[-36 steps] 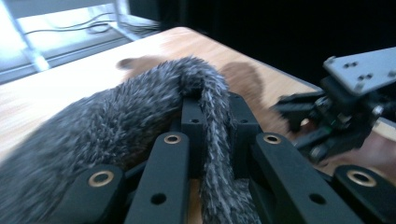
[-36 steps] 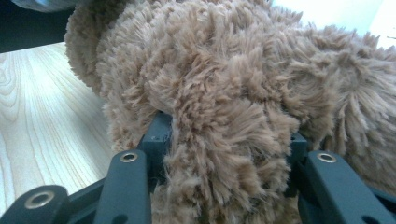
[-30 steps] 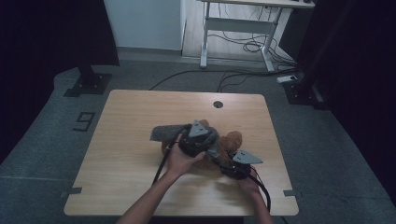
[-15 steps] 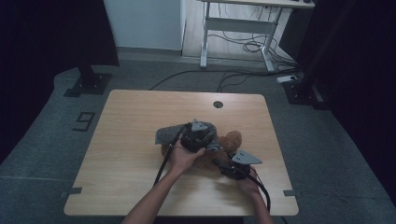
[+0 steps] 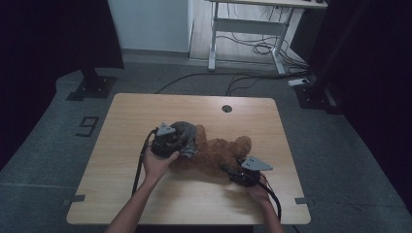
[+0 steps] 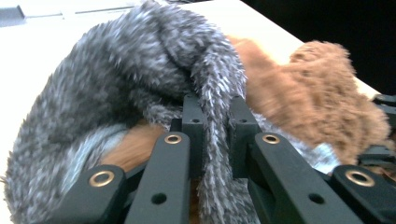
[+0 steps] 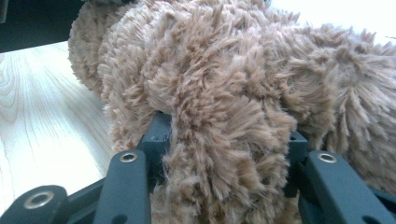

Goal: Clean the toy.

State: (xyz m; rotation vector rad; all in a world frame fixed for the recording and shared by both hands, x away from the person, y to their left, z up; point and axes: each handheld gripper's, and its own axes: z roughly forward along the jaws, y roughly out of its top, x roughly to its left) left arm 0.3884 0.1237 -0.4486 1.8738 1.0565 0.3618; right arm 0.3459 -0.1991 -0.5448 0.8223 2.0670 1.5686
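A brown teddy bear (image 5: 218, 151) lies on the wooden table (image 5: 145, 111), right of centre. A grey furry cloth (image 5: 183, 131) is bunched over its left end. My left gripper (image 5: 188, 147) is shut on a strip of this grey cloth (image 6: 116, 79), pinched tight between the jaws of the left gripper (image 6: 215, 116), with brown bear fur (image 6: 317, 102) just behind. My right gripper (image 5: 229, 168) is at the bear's near right side, and the right gripper (image 7: 224, 135) is shut on a thick tuft of the bear (image 7: 224, 84). Which part of the bear it holds is hidden by fur.
A round cable hole (image 5: 227, 108) sits near the table's far edge. Black cables trail from both grippers toward the near edge. A white desk frame (image 5: 243, 29) and floor cables stand beyond the table, and dark curtains hang on both sides.
My left gripper has moved left and slightly down with the grey cloth in it, and more of the brown bear now shows. The right gripper has kept still.
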